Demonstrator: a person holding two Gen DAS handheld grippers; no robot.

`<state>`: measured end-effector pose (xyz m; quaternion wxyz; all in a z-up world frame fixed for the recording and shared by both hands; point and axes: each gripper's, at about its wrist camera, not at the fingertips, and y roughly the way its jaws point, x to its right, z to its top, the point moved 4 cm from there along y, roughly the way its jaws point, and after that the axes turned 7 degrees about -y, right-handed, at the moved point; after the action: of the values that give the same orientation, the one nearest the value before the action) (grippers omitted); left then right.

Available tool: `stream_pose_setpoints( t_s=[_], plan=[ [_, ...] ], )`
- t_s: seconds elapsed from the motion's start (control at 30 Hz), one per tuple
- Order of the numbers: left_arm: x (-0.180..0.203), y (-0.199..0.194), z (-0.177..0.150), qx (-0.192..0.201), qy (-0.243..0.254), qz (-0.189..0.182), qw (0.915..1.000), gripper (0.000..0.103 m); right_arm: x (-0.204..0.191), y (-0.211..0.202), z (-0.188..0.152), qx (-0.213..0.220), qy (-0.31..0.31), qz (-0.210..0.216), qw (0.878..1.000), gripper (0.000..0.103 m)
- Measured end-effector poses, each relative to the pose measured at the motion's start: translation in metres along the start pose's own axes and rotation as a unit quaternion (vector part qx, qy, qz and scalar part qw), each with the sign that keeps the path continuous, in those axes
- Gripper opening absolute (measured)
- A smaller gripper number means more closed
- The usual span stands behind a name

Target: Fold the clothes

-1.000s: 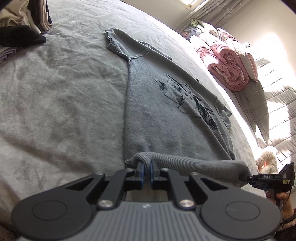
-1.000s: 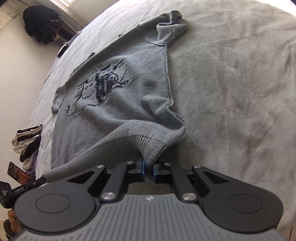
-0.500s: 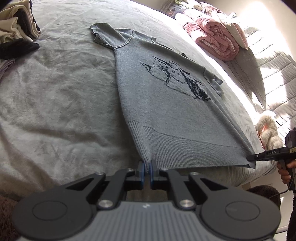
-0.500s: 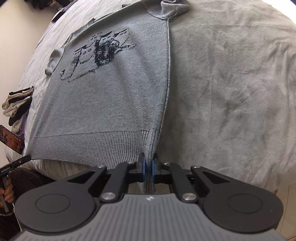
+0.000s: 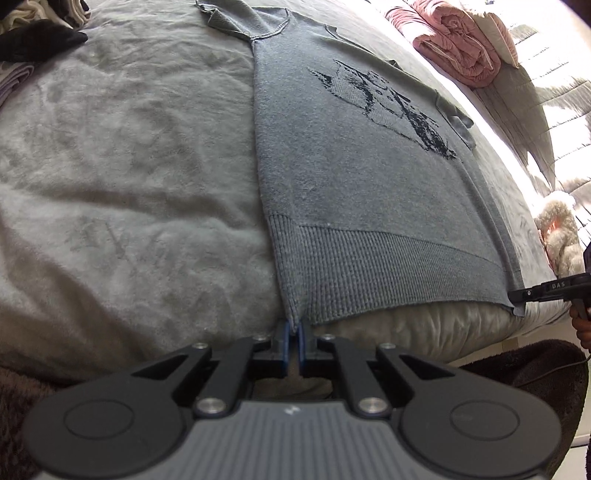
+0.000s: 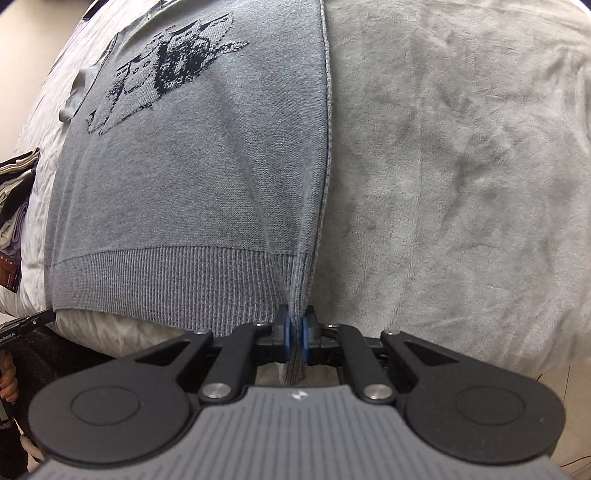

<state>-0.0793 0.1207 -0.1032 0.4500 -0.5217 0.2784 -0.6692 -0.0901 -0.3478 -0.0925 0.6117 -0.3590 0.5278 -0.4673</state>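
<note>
A grey knit sweater point(image 5: 354, 173) with a dark printed picture lies spread flat on the bed, its ribbed hem hanging at the bed's near edge. My left gripper point(image 5: 293, 334) is shut on the hem's left corner. My right gripper point(image 6: 294, 332) is shut on the hem's right corner, and the sweater point(image 6: 207, 166) runs away from it, pulled taut. The right gripper's tip point(image 5: 532, 291) shows at the hem's far corner in the left wrist view. The left gripper's tip point(image 6: 26, 321) shows at the left edge of the right wrist view.
A grey plush blanket point(image 5: 129, 166) covers the bed point(image 6: 461, 166). Folded clothes point(image 5: 40, 33) are stacked at the far left. A rolled pink blanket point(image 5: 454, 48) and pillows lie at the head of the bed. A person's hand point(image 5: 583, 325) holds the right gripper.
Both grippers have pulled the hem toward the bed's near edge. The bunched, rolled hem has stretched out flat and the sweater now lies smooth and taut.
</note>
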Motion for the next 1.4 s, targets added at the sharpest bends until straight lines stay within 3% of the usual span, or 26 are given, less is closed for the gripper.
stream_pose_setpoints(
  t_s=[0.1, 0.17, 0.23, 0.27, 0.33, 0.53, 0.87, 1.23, 1.4],
  plan=[
    [0.0, 0.0, 0.0, -0.007, -0.003, -0.003, 1.0, 0.007, -0.003, -0.003, 0.002, -0.001, -0.012, -0.003, 1.0, 0.011],
    [0.001, 0.001, -0.001, -0.017, 0.0, -0.005, 0.9998, 0.008, -0.005, -0.005, 0.004, -0.001, -0.02, -0.004, 1.0, 0.019],
    [0.002, -0.001, -0.002, -0.019, -0.002, -0.016, 0.9997, 0.02, -0.006, -0.008, 0.006, -0.002, -0.029, -0.005, 1.0, 0.027],
    [0.002, -0.003, -0.002, -0.02, -0.005, -0.022, 0.9995, 0.024, -0.007, -0.01, 0.007, -0.001, -0.033, -0.007, 0.999, 0.04],
    [0.004, -0.005, -0.002, -0.022, -0.011, -0.033, 0.9992, 0.041, -0.008, -0.016, 0.01, 0.005, -0.042, -0.016, 0.999, 0.052],
    [0.011, -0.014, 0.005, -0.006, 0.005, -0.021, 0.9997, 0.057, 0.002, -0.033, 0.027, 0.023, -0.037, -0.039, 0.998, 0.052],
    [0.014, -0.026, 0.033, 0.027, 0.009, -0.004, 0.9996, 0.068, -0.011, -0.036, 0.065, 0.068, -0.025, -0.048, 0.996, 0.054],
    [0.021, -0.023, 0.106, 0.086, -0.016, 0.006, 0.9962, 0.073, -0.039, -0.026, 0.12, 0.094, -0.041, -0.04, 0.994, 0.055],
    [0.014, -0.009, 0.153, 0.118, -0.028, 0.042, 0.9918, 0.073, -0.058, -0.013, 0.157, 0.099, -0.059, -0.036, 0.993, 0.055]
  ],
)
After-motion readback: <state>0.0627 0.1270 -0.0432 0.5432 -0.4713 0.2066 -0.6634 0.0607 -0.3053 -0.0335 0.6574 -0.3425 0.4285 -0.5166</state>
